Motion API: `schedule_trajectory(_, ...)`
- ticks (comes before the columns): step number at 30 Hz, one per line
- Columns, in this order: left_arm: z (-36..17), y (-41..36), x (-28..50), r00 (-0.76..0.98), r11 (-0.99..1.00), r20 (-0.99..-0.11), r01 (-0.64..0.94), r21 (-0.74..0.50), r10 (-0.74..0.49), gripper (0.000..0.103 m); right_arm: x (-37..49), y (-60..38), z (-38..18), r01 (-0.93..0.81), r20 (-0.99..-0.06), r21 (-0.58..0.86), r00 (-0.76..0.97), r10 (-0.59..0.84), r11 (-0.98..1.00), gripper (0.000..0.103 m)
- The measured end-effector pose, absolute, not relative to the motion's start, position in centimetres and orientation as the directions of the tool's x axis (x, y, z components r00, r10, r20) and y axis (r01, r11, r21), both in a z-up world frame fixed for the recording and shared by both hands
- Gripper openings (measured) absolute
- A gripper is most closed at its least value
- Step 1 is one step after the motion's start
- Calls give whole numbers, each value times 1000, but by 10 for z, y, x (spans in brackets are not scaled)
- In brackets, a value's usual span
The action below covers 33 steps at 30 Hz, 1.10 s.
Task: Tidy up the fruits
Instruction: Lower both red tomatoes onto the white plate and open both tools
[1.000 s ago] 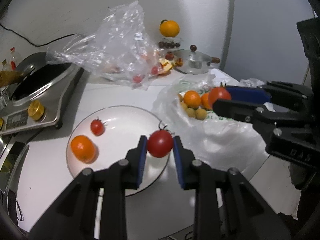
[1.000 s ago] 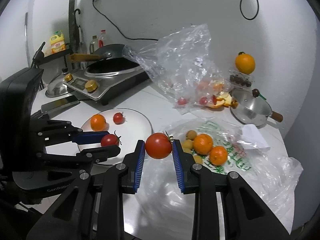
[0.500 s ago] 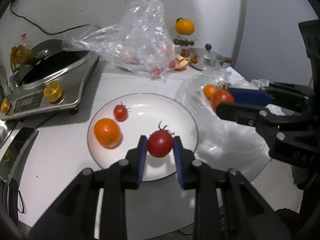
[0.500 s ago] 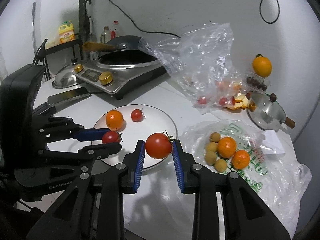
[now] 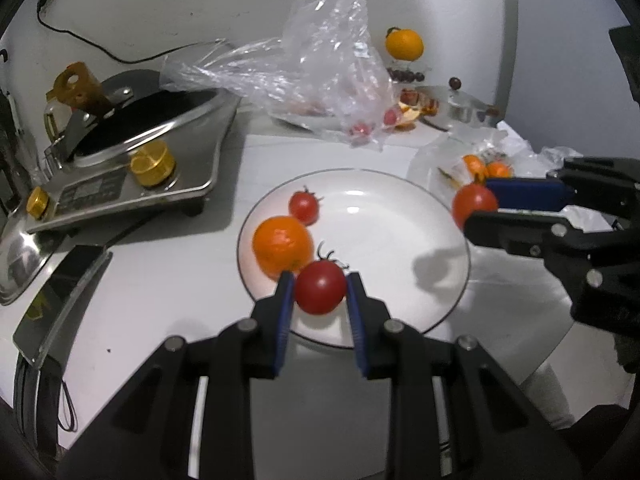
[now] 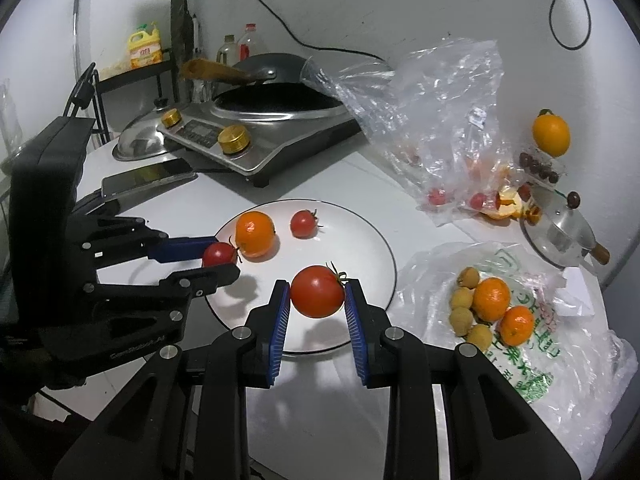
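Observation:
My left gripper (image 5: 320, 294) is shut on a small dark red tomato (image 5: 320, 293), held over the near edge of the white plate (image 5: 400, 240). My right gripper (image 6: 317, 292) is shut on a bigger red tomato (image 6: 317, 291) over the plate's right side (image 6: 360, 232). On the plate lie an orange (image 5: 282, 246) and a small tomato (image 5: 304, 208). In the right wrist view the left gripper (image 6: 218, 258) comes in from the left with its tomato beside the orange (image 6: 255, 233). In the left wrist view the right gripper (image 5: 476, 206) shows at the plate's right rim.
A white printed plastic bag (image 6: 532, 340) right of the plate holds two oranges and several small yellow-brown fruits. A crumpled clear bag (image 6: 432, 120) with fruit lies behind. An induction cooker with a wok (image 6: 264, 120), a phone (image 6: 148, 176) and a small steel pot (image 6: 564, 232) stand around.
Both grippers, each still holding its tomato, have moved from over the bag side to over the plate and come lower. The fruit on the plate has not moved.

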<state>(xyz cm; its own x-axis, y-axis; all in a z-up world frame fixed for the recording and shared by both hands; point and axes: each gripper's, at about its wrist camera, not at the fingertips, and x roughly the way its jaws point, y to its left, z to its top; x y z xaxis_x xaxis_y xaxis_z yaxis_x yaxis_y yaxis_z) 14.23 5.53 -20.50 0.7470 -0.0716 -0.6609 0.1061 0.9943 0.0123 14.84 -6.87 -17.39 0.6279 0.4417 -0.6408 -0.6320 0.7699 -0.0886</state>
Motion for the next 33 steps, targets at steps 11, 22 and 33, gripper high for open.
schedule_trajectory(11,-218,67,152,723,991,-684,133,-4,-100,27,158,-47,-194,-646,-682,-67,585,438,760,30)
schedule_trajectory(22,-220,70,160,716,990,-687,142,-25,-120,28,169,-40,-212,-642,-721,-53,554,416,765,30)
schedule_trajectory(33,-209,85,150,742,990,-657,133,-50,-133,30,176,-30,-222,-653,-736,-5,515,439,757,30)
